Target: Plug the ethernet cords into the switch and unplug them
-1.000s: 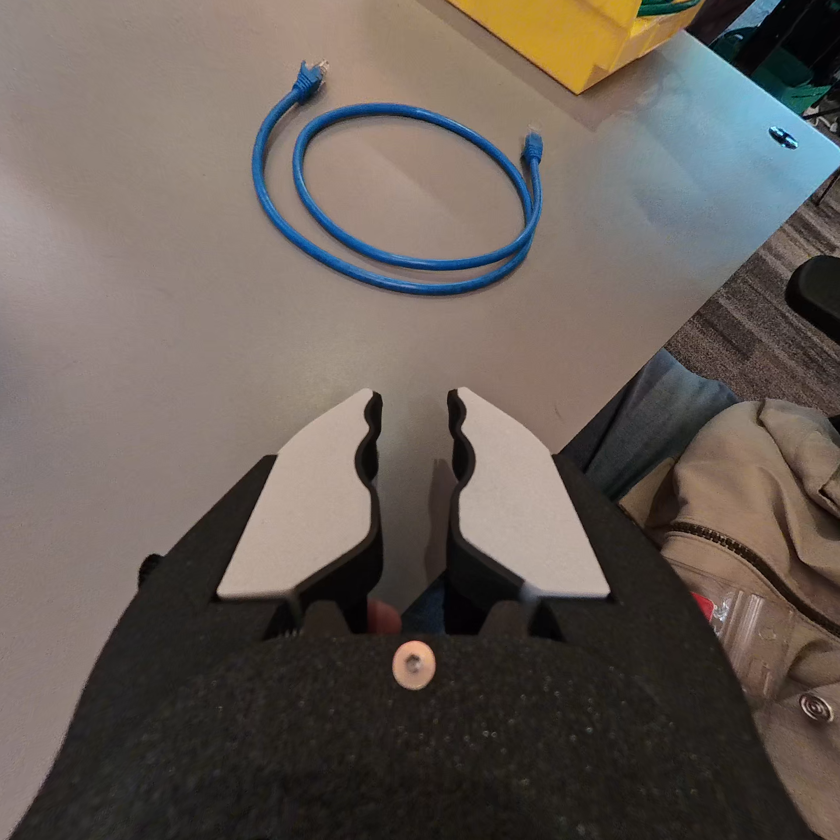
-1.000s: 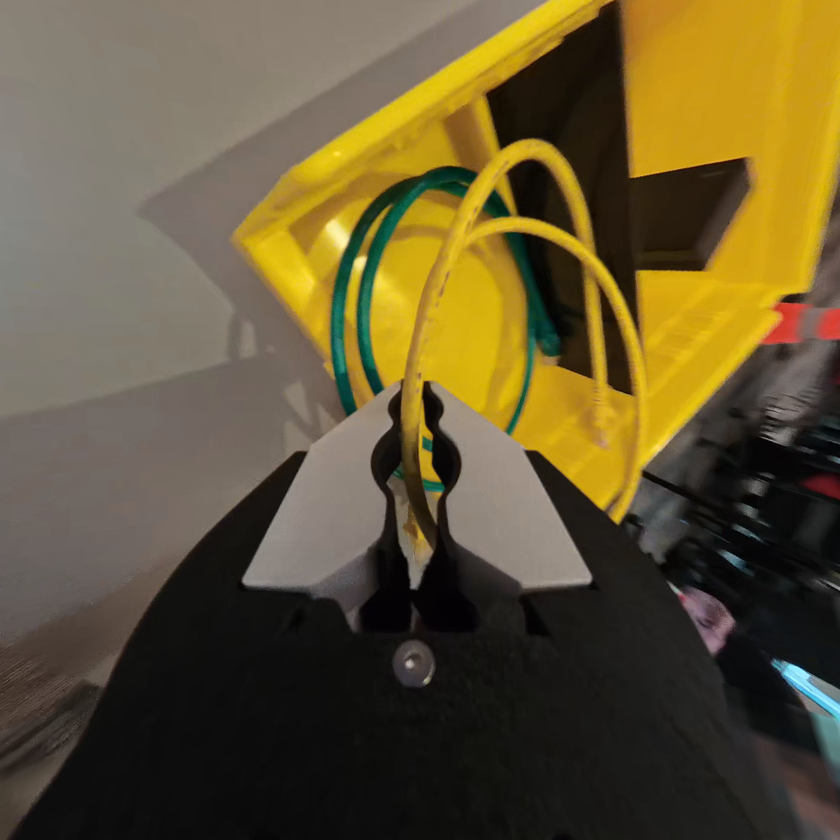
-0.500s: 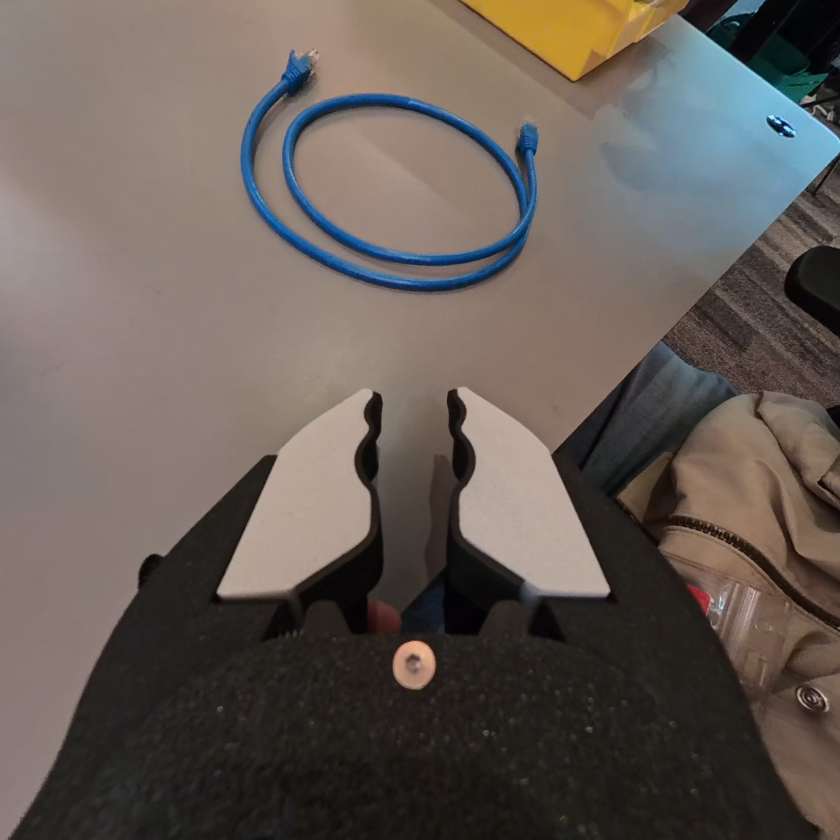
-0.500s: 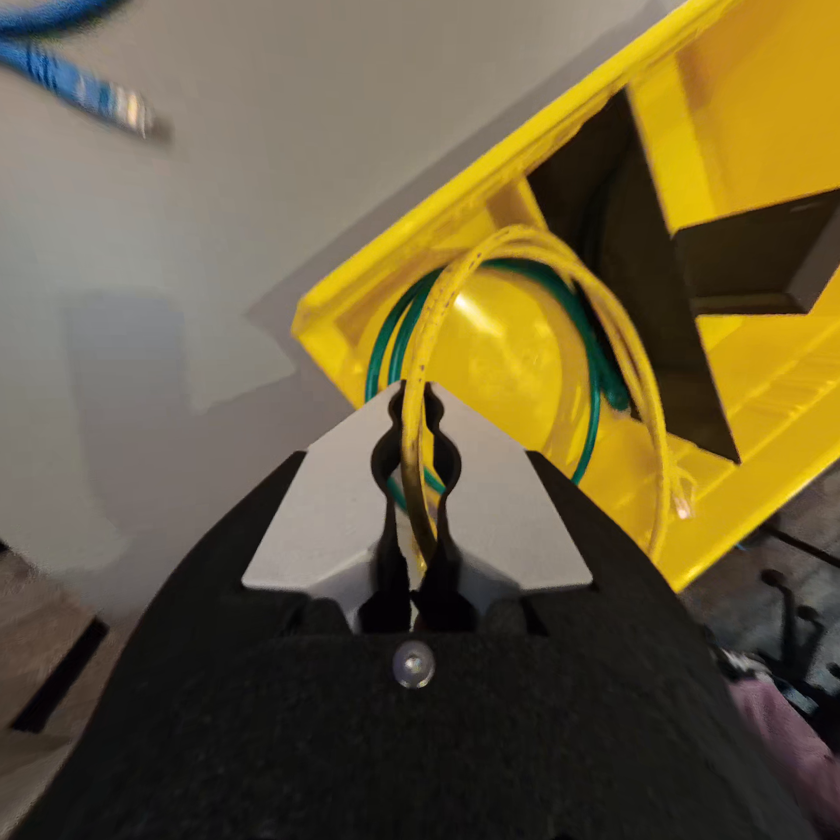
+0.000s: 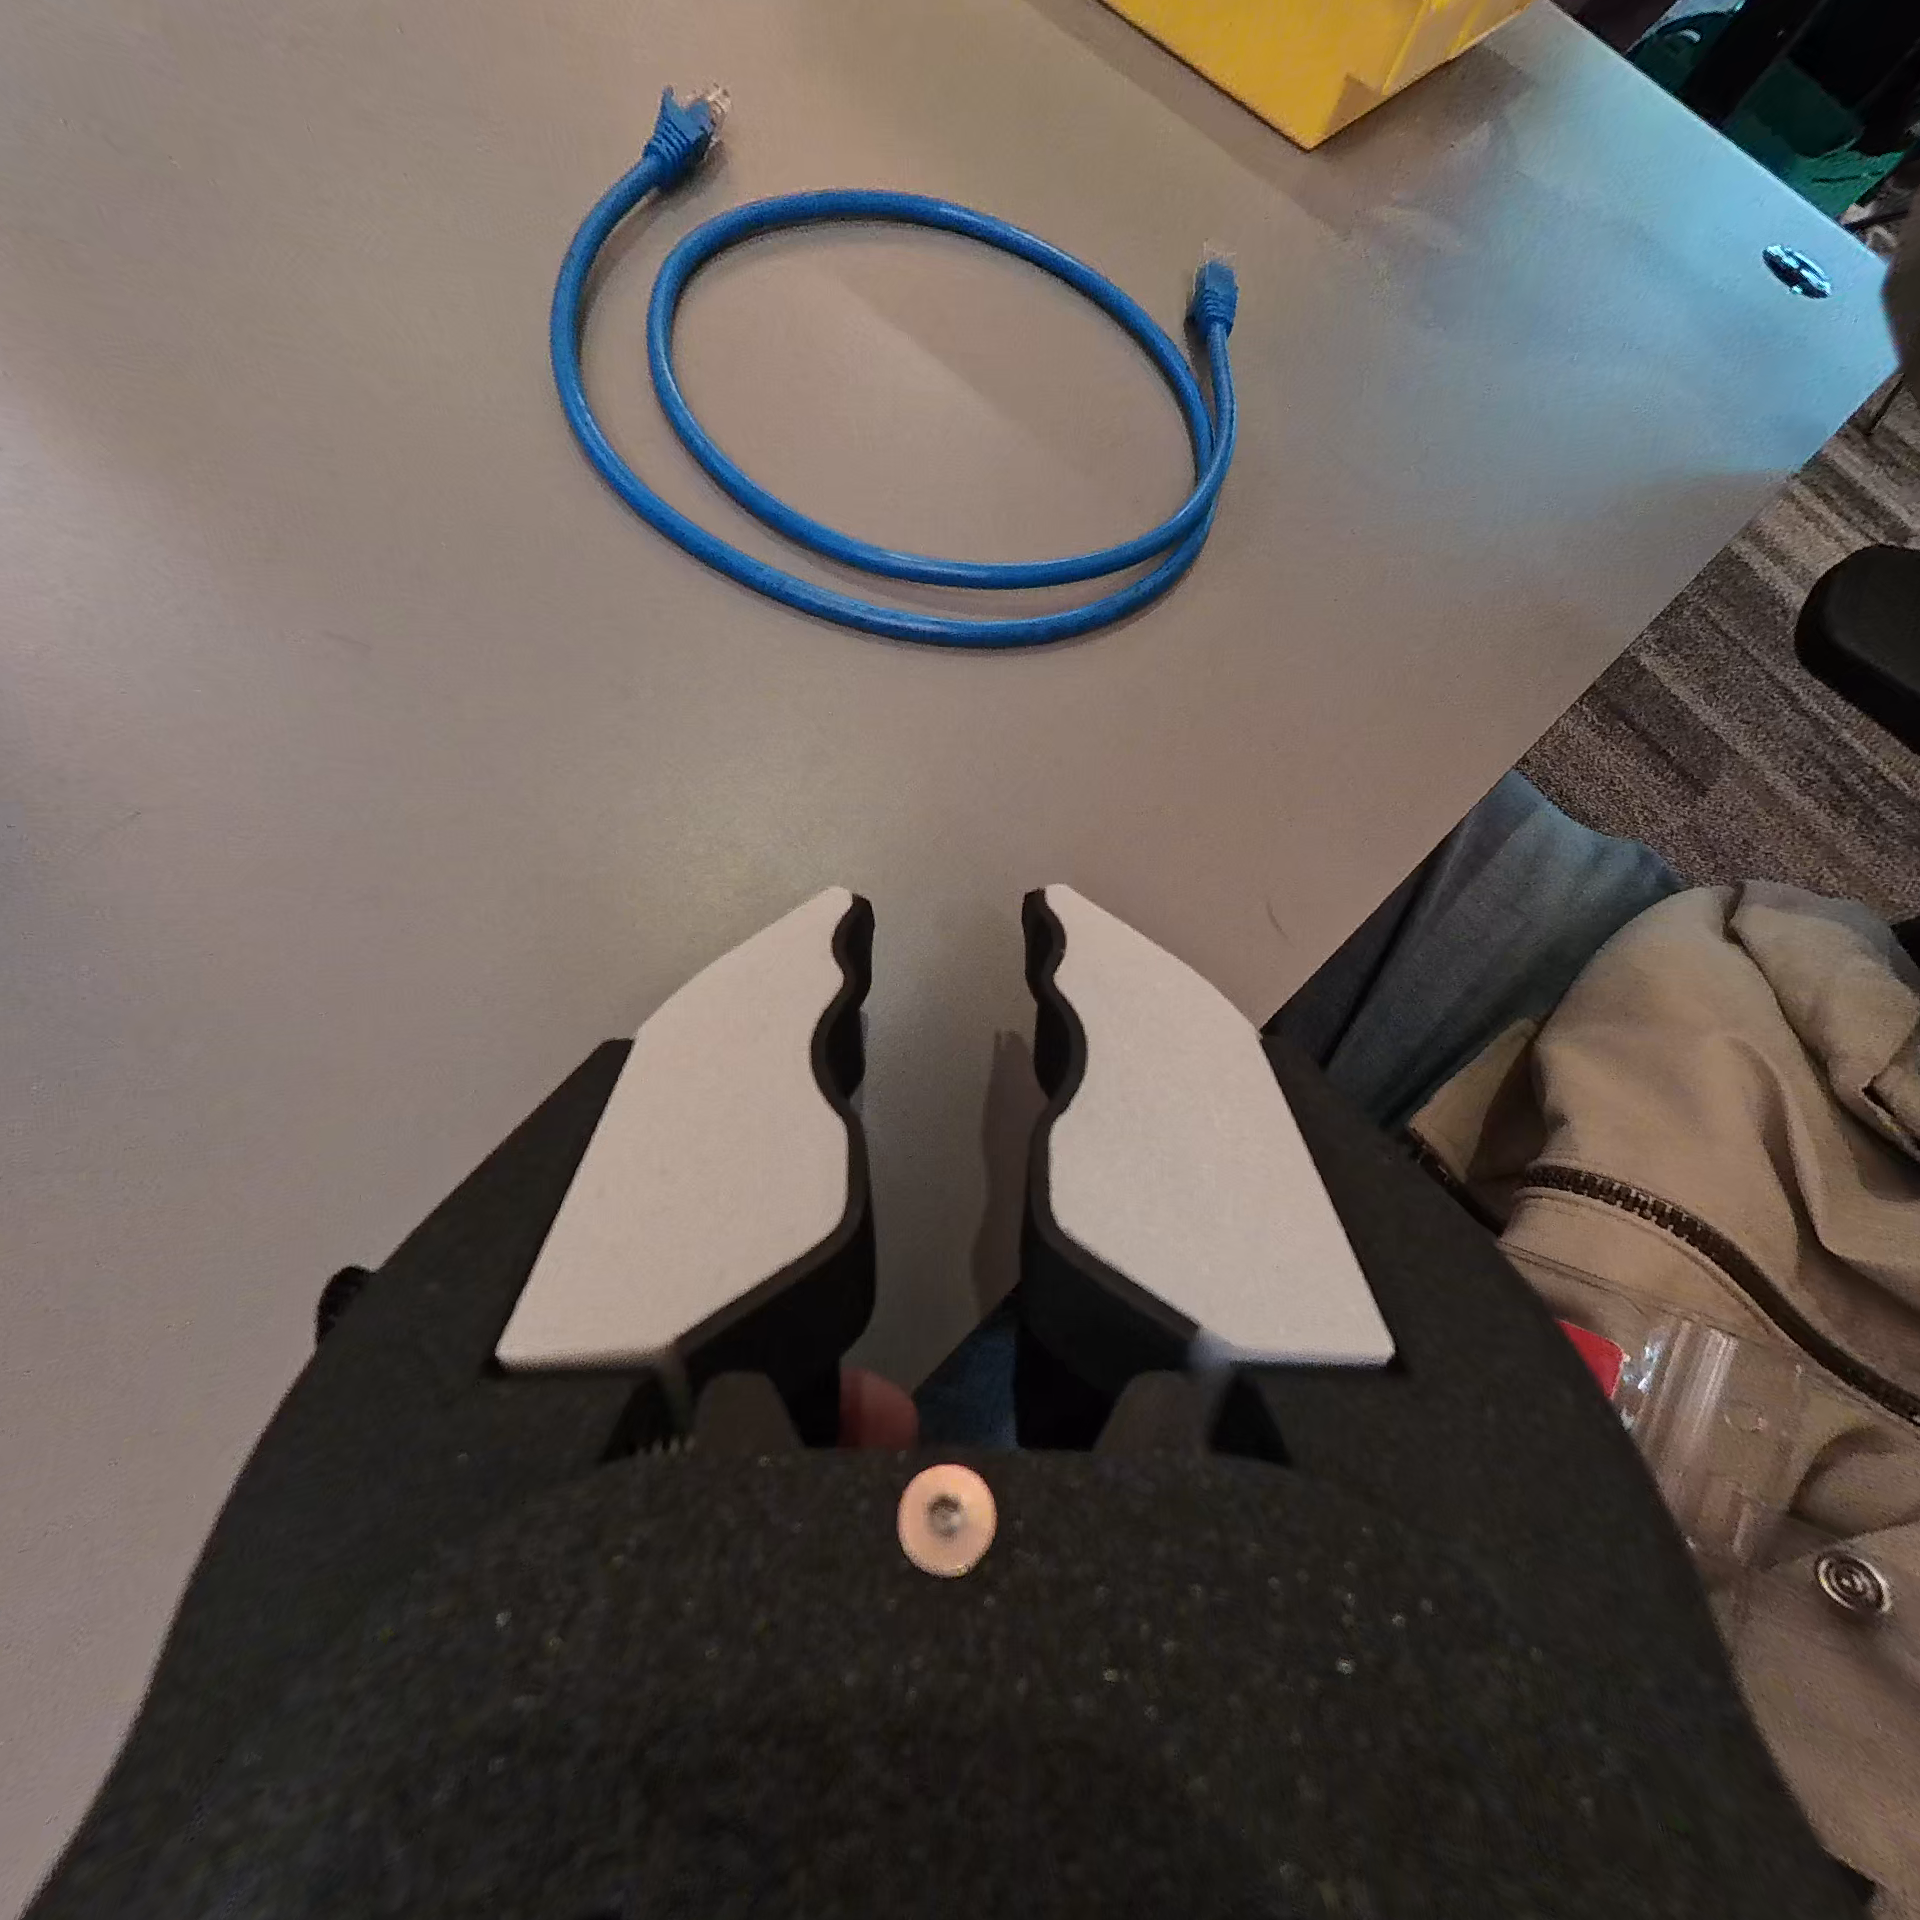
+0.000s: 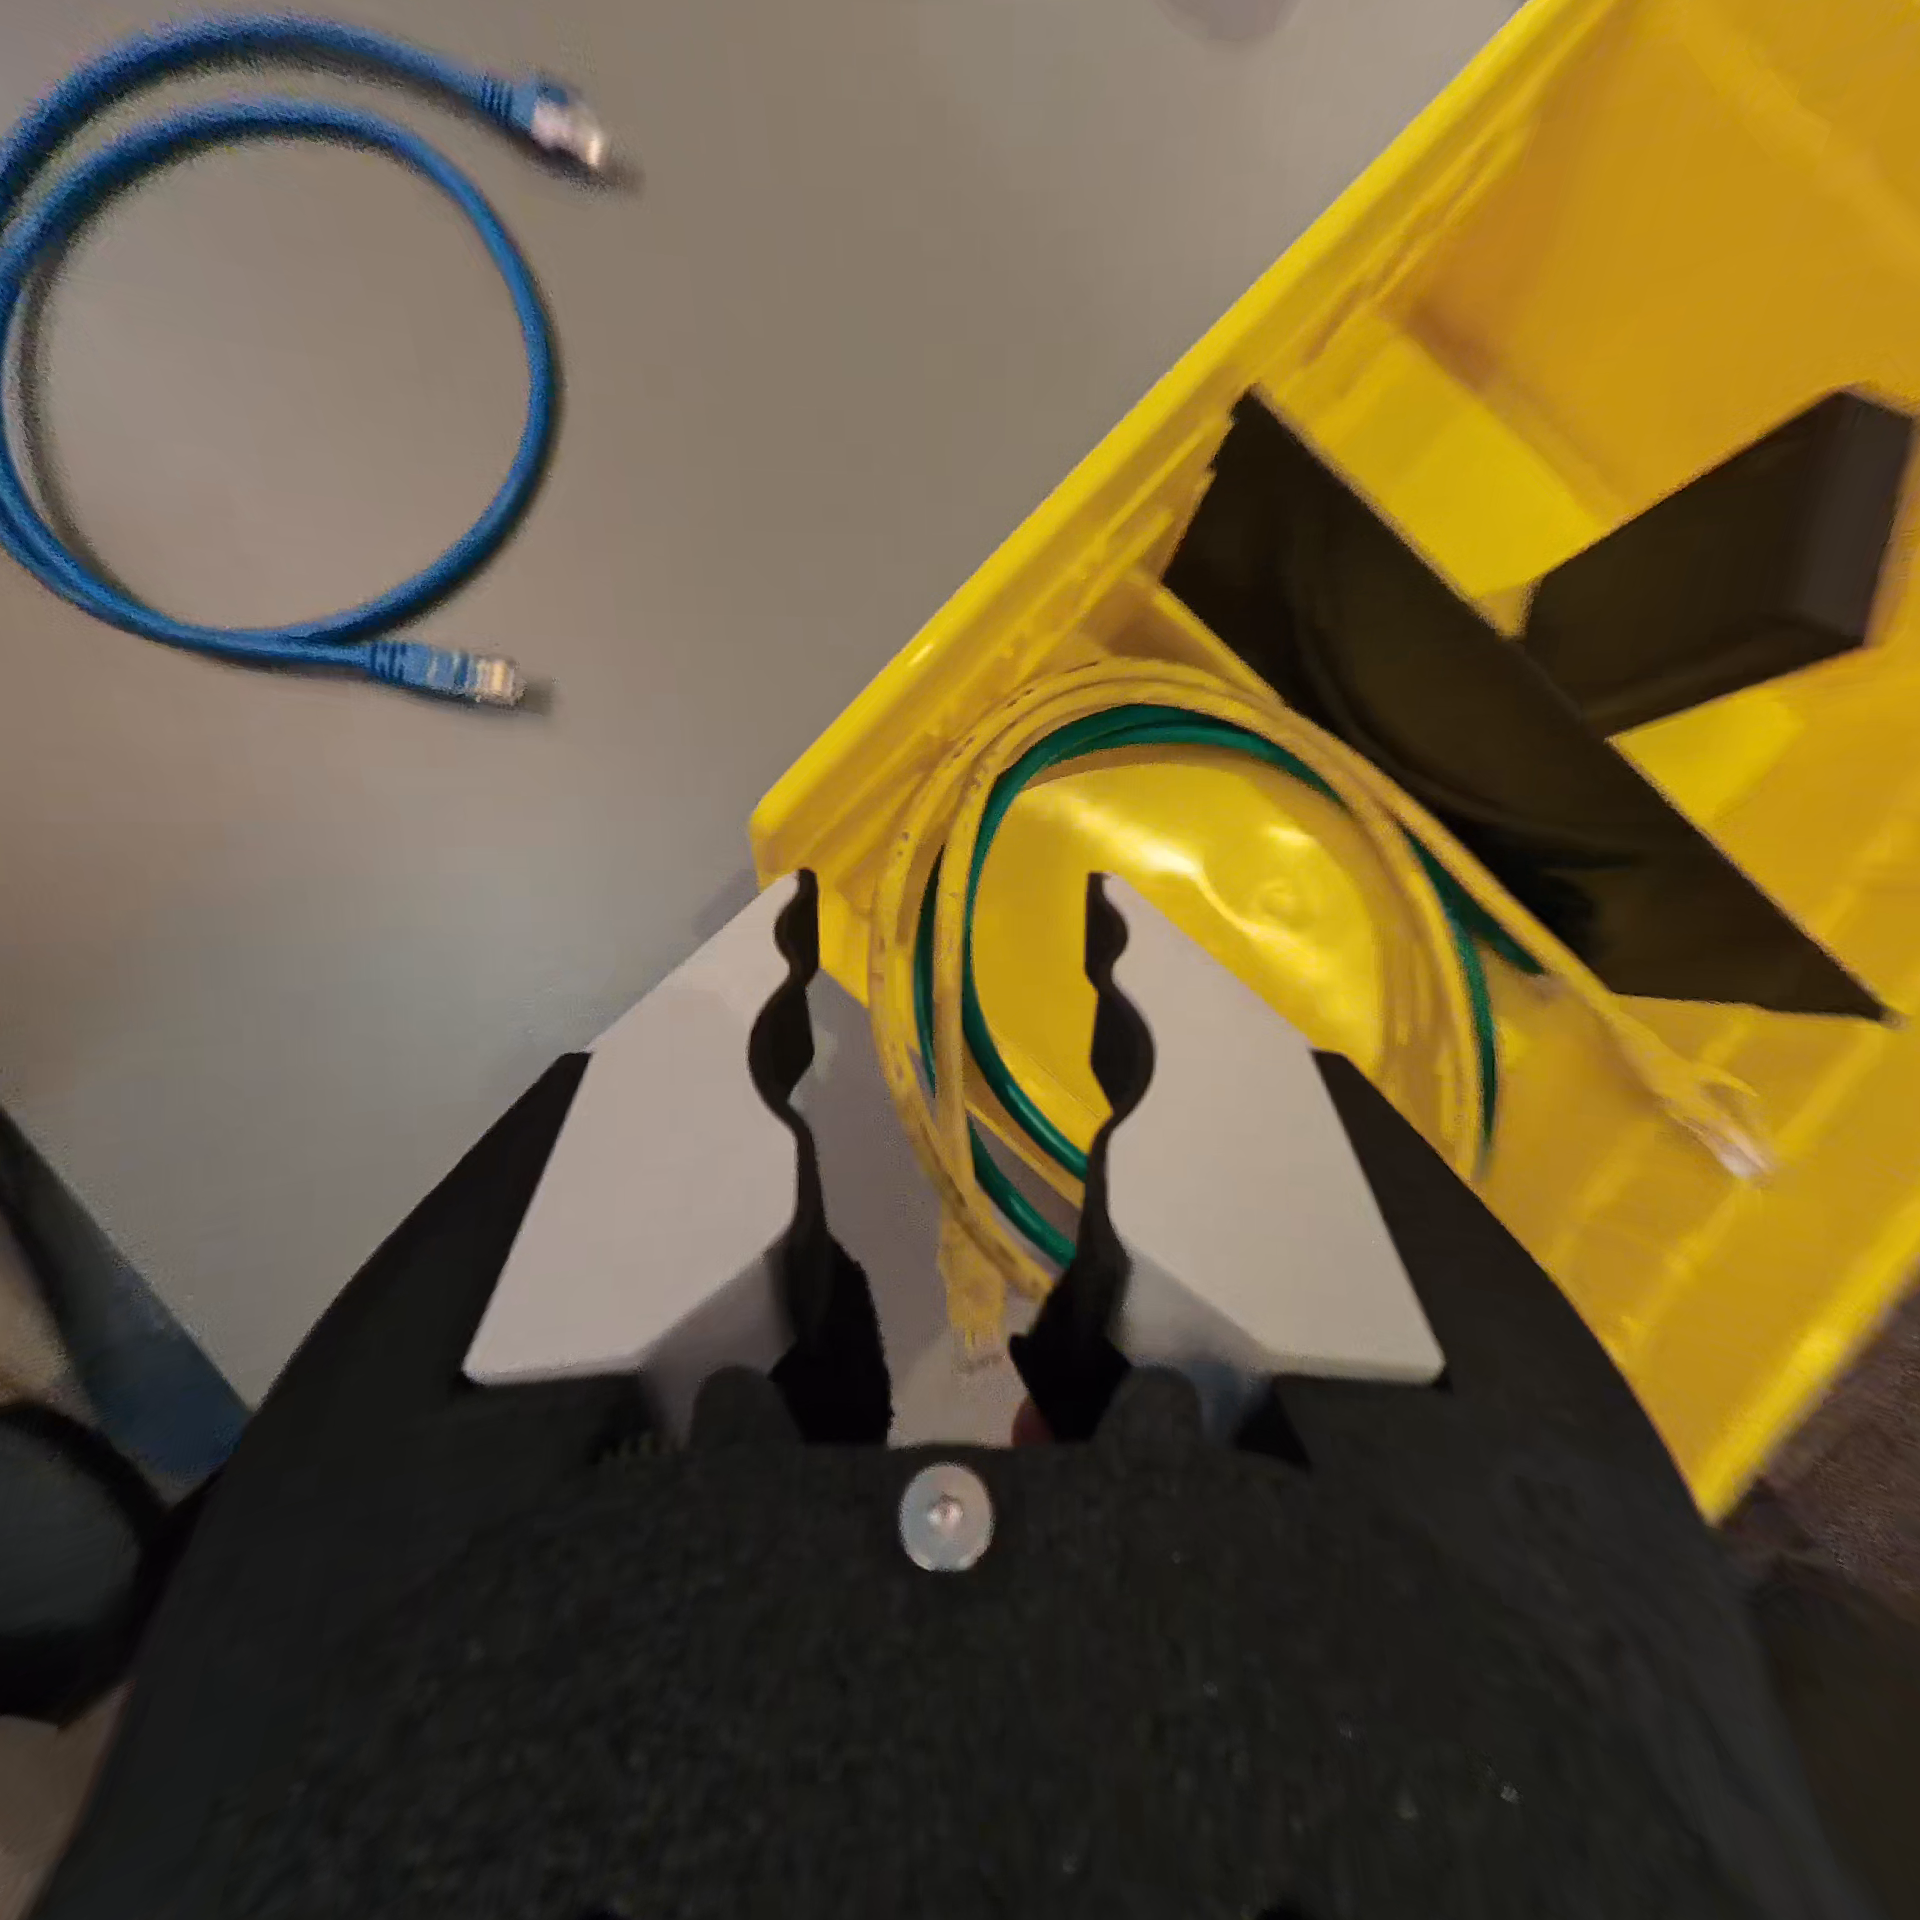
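- Two claws are mine: my right claw (image 6: 943, 883) stands wide apart and grips nothing, though the yellow cord (image 6: 914, 1049) hangs loose in the gap between its fingers.
- That cord coils along the near end of the yellow bin (image 6: 1621, 260), one plug (image 6: 971, 1299) low in the gap near my claw's base, the other plug (image 6: 1704, 1122) at the right of the frame.
- A green cord (image 6: 977, 1060) loops in the same compartment, tangled alongside the yellow one.
- My left claw (image 5: 948, 909) is parted narrowly and empty, hovering over the grey bench (image 5: 260, 623) at the lower middle of its frame.
- Well beyond it, in the upper middle, the blue cord (image 5: 883, 582) lies in a flat double loop with both plugs free.
- No switch is plain to me; dark shapes in the bin are too blurred to name.
- I judge these cords light, springy and slick-jacketed; they will uncoil and slide. Best hold is the boot just behind a plug, sparing the brittle clear latch.
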Motion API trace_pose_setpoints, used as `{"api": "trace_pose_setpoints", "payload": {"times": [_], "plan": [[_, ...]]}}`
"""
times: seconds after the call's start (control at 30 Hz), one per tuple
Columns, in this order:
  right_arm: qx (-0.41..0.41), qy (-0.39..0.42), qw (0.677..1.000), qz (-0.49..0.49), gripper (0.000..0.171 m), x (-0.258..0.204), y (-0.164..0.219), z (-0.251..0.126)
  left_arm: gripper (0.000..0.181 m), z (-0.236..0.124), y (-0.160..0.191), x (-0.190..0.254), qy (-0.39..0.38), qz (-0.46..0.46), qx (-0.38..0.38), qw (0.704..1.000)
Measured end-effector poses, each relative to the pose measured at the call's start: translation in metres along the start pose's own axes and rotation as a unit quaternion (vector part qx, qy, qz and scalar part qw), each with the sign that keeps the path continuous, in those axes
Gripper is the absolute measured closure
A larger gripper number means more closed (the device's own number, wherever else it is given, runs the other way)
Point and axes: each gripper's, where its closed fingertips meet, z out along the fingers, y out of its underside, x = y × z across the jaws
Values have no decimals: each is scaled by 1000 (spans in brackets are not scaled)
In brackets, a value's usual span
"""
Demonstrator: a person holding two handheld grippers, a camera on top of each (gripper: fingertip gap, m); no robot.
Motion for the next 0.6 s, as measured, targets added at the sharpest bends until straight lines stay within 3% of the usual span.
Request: {"api": "trace_pose_setpoints", "payload": {"times": [0.17, 0.23, 0.3, 0.4, 0.6], "plan": [[159, 121, 979, 41, 119, 4, -21, -66, 153, 2, 2, 1, 0, 4, -5, 1000], [235, 104, 963, 78, 119, -21, -29, -71, 153, 2, 2, 1, -1, 7, -6, 1000], [296, 23, 950, 98, 112, -74, -40, -51, 153, 3, 2, 2, -2, 8, -7, 1000], [285, -34, 953, 96, 109, -143, -39, 8, 153, 4, 0, 3, -2, 12, -6, 1000], [184, 43, 979, 82, 122, -144, -46, 78, 153, 5, -1, 8, 3, 20, -5, 1000]]}}
